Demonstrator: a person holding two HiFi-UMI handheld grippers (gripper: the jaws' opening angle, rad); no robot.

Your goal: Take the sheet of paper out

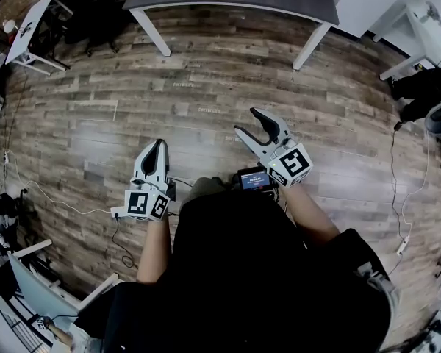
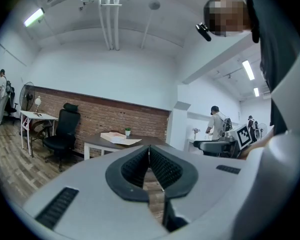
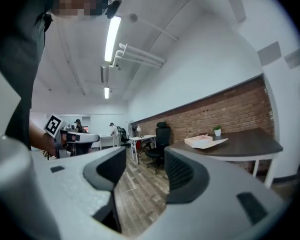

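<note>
Close in at your waist, you carried both tools level over the wood floor (image 1: 206,87), and neither had anything in it. Your left tool (image 1: 159,145) had its jaws pressed together on nothing. Your right tool (image 1: 247,121) stood with its jaws wide apart, only floorboards showing in the gap.

Further out, an office chair (image 2: 62,131) sat off to one side, nowhere near your line. And there at the far end, by the brick wall (image 2: 105,116), was the dark bench (image 3: 245,144), well apart from both tools. On it lay the sheet of paper (image 3: 212,143), pale and flat, touching a shallow pinkish holder (image 3: 196,140). I couldn't tell whether that was a box or a folder, or whether the sheet was on it or partly in it. A small potted plant (image 3: 217,130) stood just beside.

So by my reckoning nothing of the job was done. The paper looked untouched, and you had the whole approach, the grip and the pull-out left.
</note>
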